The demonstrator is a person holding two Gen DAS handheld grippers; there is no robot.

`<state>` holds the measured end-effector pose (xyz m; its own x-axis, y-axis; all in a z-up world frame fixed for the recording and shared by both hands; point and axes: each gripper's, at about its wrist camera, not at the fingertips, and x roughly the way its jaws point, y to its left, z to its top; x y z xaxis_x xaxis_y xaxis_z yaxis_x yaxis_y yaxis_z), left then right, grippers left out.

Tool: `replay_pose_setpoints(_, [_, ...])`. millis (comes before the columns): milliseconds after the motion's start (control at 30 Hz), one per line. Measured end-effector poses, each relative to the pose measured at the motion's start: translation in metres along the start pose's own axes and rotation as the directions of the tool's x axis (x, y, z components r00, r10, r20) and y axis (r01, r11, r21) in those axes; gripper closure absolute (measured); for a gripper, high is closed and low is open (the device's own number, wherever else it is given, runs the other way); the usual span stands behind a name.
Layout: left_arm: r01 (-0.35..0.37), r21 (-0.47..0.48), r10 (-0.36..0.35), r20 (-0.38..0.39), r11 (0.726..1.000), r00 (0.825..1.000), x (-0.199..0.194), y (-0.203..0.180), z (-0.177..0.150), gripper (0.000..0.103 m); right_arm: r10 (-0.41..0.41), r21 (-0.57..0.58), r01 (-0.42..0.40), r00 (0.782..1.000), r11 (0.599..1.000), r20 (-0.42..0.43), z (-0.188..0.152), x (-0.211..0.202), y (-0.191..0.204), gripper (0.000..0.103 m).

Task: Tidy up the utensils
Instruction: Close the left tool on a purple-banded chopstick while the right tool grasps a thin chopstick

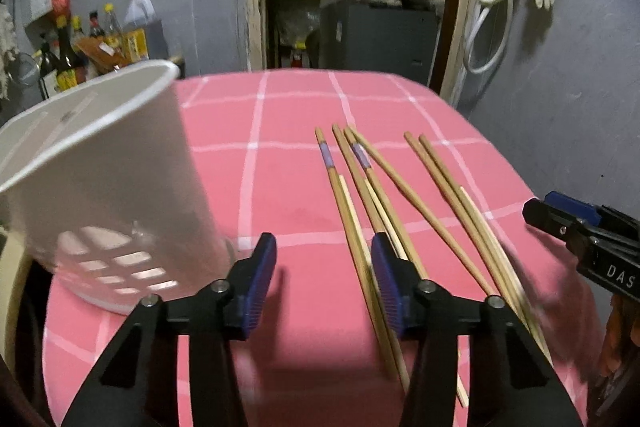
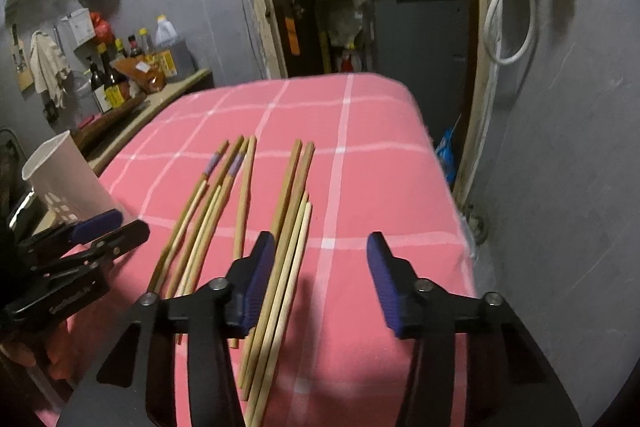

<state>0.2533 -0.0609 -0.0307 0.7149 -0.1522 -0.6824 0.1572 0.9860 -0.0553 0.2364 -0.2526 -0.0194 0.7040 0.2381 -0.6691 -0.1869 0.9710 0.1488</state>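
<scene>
the chopsticks lie loose on the table, which is covered in a pink checked cloth, all running roughly the same way in two rough clusters. the white utensil holder, a tall plastic cup with slotted openings near its base, stands well apart from the chopsticks, on the side of the left gripper. seen from the holder, the nearer cluster includes two sticks with purple bands; the farther cluster is plain wood.

the left gripper hangs low over the cloth between the holder and the chopsticks, jaws wide and holding nothing, one pad just over the nearest sticks. the right gripper is on the far side of the chopsticks from the holder, jaws also wide and empty, its inner pad above the plain cluster.

the sticks look light, stiff and thin, and probably smooth enough to roll or slide when nudged. lying flat on soft cloth, they leave little room for a jaw to get under, so a pinch across the width near the middle of one stick or a tight pair seems safest; grabbing near a tip would likely let it swing. no stick is in the holder as far as its opening shows.
</scene>
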Motion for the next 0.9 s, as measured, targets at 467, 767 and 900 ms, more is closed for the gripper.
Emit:
replay_pose_setpoints(467, [0.050, -0.024, -0.052, -0.109, 0.998, 0.993, 0.034, 0.010, 0.010, 0.080, 0.024, -0.015, -0.026, 0.993, 1.000, -0.118, 0.008, 0.031, 0.003, 0.081])
replay_pose_setpoints(767, [0.068, -0.010, -0.069, -0.131, 0.998, 0.989, 0.038, 0.002, 0.015, 0.080, 0.015, -0.017, -0.018, 0.990, 1.000, -0.142, 0.008, 0.041, -0.001, 0.082])
replay_pose_setpoints(900, [0.077, 0.000, -0.077, -0.143, 0.997, 0.987, 0.043, 0.001, 0.017, 0.080, 0.026, -0.010, -0.028, 0.988, 1.000, -0.152, 0.008, 0.044, -0.002, 0.082])
